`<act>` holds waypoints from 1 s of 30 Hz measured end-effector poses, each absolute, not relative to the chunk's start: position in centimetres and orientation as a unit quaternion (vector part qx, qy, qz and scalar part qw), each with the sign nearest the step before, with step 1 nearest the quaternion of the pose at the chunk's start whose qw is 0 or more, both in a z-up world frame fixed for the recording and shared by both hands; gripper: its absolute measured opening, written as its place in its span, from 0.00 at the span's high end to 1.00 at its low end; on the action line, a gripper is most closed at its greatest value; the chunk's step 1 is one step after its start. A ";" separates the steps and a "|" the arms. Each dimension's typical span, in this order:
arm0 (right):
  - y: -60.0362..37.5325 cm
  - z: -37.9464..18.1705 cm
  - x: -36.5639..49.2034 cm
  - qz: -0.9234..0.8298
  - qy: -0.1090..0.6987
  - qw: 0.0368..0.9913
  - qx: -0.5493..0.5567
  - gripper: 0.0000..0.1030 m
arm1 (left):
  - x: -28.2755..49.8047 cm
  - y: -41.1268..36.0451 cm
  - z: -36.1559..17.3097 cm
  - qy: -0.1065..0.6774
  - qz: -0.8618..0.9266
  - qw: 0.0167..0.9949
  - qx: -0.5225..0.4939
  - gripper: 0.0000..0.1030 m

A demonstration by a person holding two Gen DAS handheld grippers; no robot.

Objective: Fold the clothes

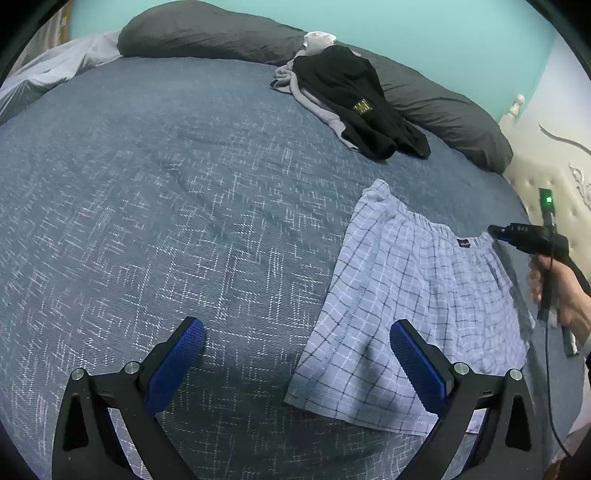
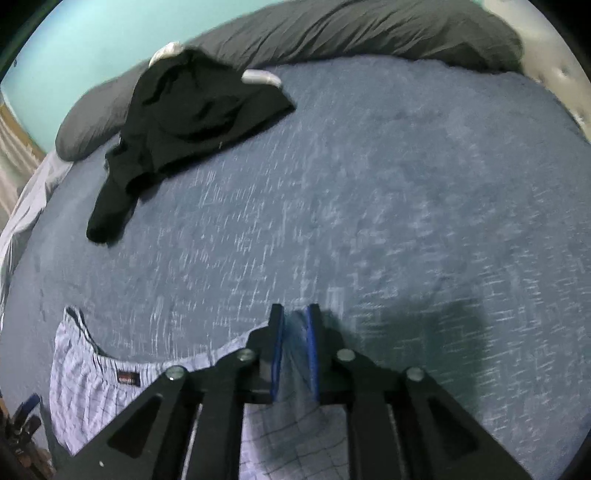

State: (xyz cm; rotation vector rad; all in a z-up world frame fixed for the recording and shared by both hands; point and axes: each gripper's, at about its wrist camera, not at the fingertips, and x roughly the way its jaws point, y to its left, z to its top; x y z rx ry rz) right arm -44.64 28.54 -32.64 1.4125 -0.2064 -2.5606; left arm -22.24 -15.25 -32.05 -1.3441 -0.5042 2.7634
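Currently my right gripper [image 2: 295, 325] pinches the waistband corner of the checked shorts [image 1: 406, 295], lying flat on the bed [image 1: 184, 184]. Left gripper [image 1: 297, 350] spread above the hem. Fabric looks light, limp; take corners. Dark clothes pile [image 1: 354, 103] well apart, nothing obstructing.

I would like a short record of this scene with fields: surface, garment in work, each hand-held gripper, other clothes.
surface: bed with blue patterned cover
garment in work: plaid shorts, lying flat, waistband away from the left camera
left hand-held gripper: open, above the hem, holding nothing
right hand-held gripper: shut on the waistband corner of the plaid shorts
other clothes: black garment over a grey garment, unfolded, near the dark pillows
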 end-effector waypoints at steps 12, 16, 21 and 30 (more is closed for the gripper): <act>30.1 -29.4 -34.0 -0.884 -0.180 0.133 0.412 0.75 | -21.9 -14.1 -31.9 -0.136 0.887 0.026 -0.441 0.00; 28.9 -30.5 -29.3 -0.872 -0.214 0.137 0.418 0.73 | -21.5 -13.7 -31.8 -0.129 0.888 0.036 -0.440 0.00; 28.1 -31.3 -24.1 -0.865 -0.256 0.138 0.408 0.73 | -21.3 -13.4 -32.2 -0.132 0.883 0.058 -0.446 0.00; 27.2 -32.4 -20.4 -0.861 -0.268 0.151 0.405 0.70 | -20.4 -12.8 -32.7 -0.110 0.885 0.058 -0.448 0.00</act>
